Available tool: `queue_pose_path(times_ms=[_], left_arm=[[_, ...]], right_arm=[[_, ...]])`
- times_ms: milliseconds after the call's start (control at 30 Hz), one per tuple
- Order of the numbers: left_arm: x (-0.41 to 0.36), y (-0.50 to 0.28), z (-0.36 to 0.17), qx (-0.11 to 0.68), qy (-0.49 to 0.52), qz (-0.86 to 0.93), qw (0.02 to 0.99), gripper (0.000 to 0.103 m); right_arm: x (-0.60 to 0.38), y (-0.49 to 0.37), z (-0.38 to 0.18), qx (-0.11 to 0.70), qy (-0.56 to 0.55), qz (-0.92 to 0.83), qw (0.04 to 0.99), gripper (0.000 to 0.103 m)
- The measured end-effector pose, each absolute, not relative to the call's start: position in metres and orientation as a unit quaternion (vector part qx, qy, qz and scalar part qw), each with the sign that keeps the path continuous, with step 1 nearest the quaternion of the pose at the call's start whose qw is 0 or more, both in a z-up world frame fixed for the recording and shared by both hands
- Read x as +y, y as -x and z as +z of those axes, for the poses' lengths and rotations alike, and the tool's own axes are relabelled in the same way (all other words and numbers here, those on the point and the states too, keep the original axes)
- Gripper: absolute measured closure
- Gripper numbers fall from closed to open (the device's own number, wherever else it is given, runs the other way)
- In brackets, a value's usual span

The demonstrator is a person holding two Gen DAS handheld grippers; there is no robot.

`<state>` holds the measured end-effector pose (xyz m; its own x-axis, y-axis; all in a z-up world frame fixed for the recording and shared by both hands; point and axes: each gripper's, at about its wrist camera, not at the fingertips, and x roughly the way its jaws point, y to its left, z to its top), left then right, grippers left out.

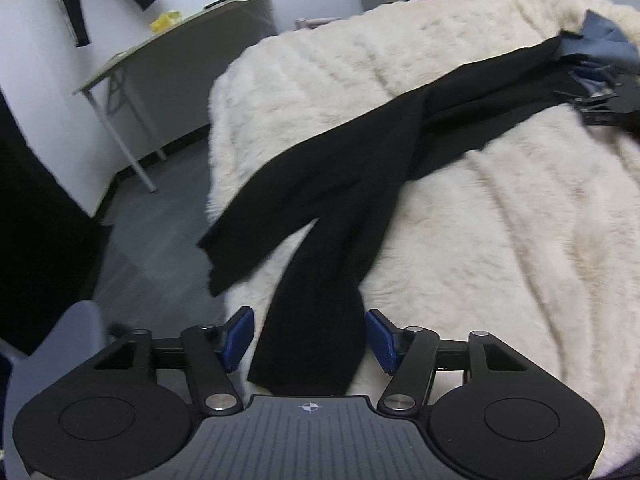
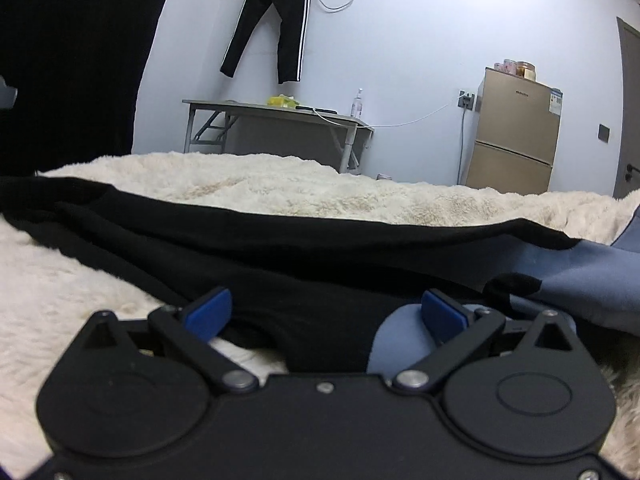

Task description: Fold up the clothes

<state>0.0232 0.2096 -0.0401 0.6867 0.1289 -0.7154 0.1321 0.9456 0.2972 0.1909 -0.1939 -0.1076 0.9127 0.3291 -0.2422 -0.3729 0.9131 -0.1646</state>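
Black trousers lie stretched across a cream fleece blanket on a bed, legs split in a V toward me. The end of one leg lies between the blue pads of my left gripper, which stands open, the pads not pressing it. At the far end the waist shows a blue-grey lining. In the right wrist view my right gripper is low over that waist end, open wide. Black cloth and a fold of the blue-grey lining lie between its pads.
The bed's edge drops to a dark floor on the left. A folding table with a bottle and yellow items stands by the wall. Striped black trousers hang above it. A gold fridge stands at the right.
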Motion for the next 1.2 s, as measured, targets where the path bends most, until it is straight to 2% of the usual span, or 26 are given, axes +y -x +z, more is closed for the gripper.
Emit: queue_pose_path(times_ms=[33,100,133,267,567,633,733,767,833,900,967,1100,1167,1200], left_arm=[[0.211,-0.024,-0.041,0.396,-0.163,0.001,0.904,0.048],[0.217,-0.025,-0.040,0.398,-0.151,-0.008,0.905,0.071],[0.221,-0.027,-0.038,0.395,-0.148,-0.010,0.907,0.095],[0.237,-0.037,-0.027,0.379,-0.144,-0.016,0.914,0.099],[0.285,-0.089,0.008,0.343,-0.150,-0.013,0.927,0.099],[0.296,-0.111,0.001,0.355,-0.154,0.009,0.922,0.093],[0.312,-0.129,-0.011,0.373,-0.147,0.030,0.915,0.090],[0.318,-0.133,-0.017,0.382,-0.140,0.035,0.913,0.077],[0.332,-0.139,-0.027,0.398,-0.124,0.046,0.908,0.061],[0.349,-0.135,-0.030,0.399,-0.088,0.058,0.911,0.058],[0.376,-0.123,-0.031,0.386,-0.006,0.071,0.920,0.048],[0.423,-0.101,-0.039,0.358,0.151,0.067,0.919,0.040],[0.439,-0.093,-0.053,0.351,0.219,0.053,0.909,0.025],[0.443,-0.091,-0.060,0.349,0.239,0.047,0.905,0.025]], right_arm=[[-0.193,-0.190,-0.110,0.106,0.108,0.179,0.972,0.000],[-0.191,-0.189,-0.113,0.108,0.114,0.177,0.972,0.000],[-0.191,-0.188,-0.114,0.109,0.117,0.175,0.971,0.000],[-0.188,-0.189,-0.115,0.109,0.123,0.173,0.971,0.000],[-0.182,-0.189,-0.119,0.106,0.147,0.164,0.970,0.000],[-0.183,-0.189,-0.120,0.102,0.151,0.164,0.970,0.000],[-0.182,-0.189,-0.121,0.099,0.153,0.163,0.970,0.000],[-0.182,-0.189,-0.121,0.099,0.154,0.163,0.970,0.000],[-0.182,-0.190,-0.121,0.098,0.154,0.163,0.970,0.000],[-0.182,-0.190,-0.122,0.097,0.154,0.164,0.970,0.000],[-0.182,-0.190,-0.123,0.095,0.155,0.163,0.970,0.000],[-0.183,-0.190,-0.123,0.094,0.157,0.164,0.969,0.000],[-0.184,-0.191,-0.123,0.094,0.158,0.165,0.969,0.000],[-0.185,-0.191,-0.124,0.094,0.158,0.165,0.969,0.000]])
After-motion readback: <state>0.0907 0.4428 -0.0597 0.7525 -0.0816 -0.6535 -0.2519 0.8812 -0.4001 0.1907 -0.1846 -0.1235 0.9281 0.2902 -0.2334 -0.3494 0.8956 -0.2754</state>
